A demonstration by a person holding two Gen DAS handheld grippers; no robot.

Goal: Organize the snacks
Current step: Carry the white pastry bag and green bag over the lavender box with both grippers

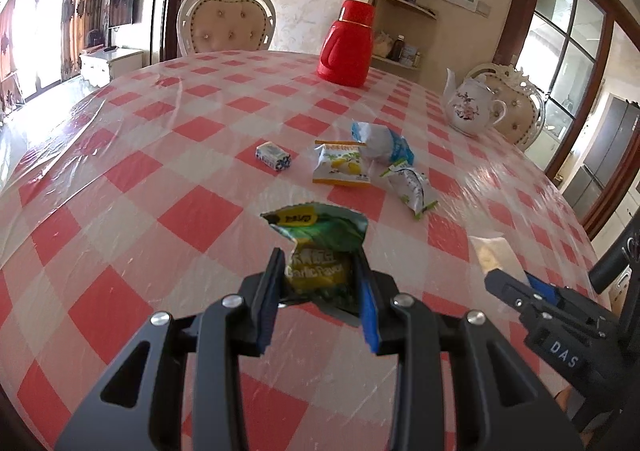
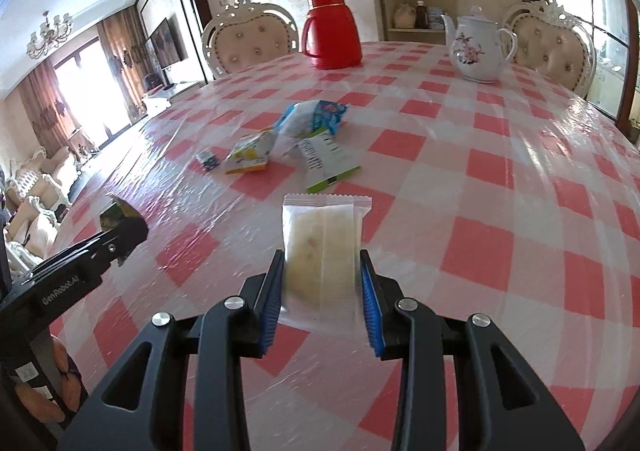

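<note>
My left gripper (image 1: 319, 257) is shut on a green garlic-flavour snack packet (image 1: 318, 247) and holds it above the checked table. My right gripper (image 2: 322, 261) is shut on a pale translucent cake packet (image 2: 322, 247). Ahead lie several snacks: a small blue-white candy box (image 1: 273, 156), a yellow packet (image 1: 341, 163), a blue-white bag (image 1: 382, 142) and a white-green packet (image 1: 412, 187). The same cluster shows in the right wrist view, with the yellow packet (image 2: 250, 153), blue bag (image 2: 308, 119) and white-green packet (image 2: 326, 165). The right gripper also shows in the left wrist view (image 1: 500, 283), the left one in the right wrist view (image 2: 124, 231).
A red thermos (image 1: 347, 45) stands at the far side of the table, also in the right wrist view (image 2: 332, 29). A white floral teapot (image 1: 472, 105) stands at the far right, also in the right wrist view (image 2: 478, 47). Padded chairs (image 1: 226, 21) surround the table.
</note>
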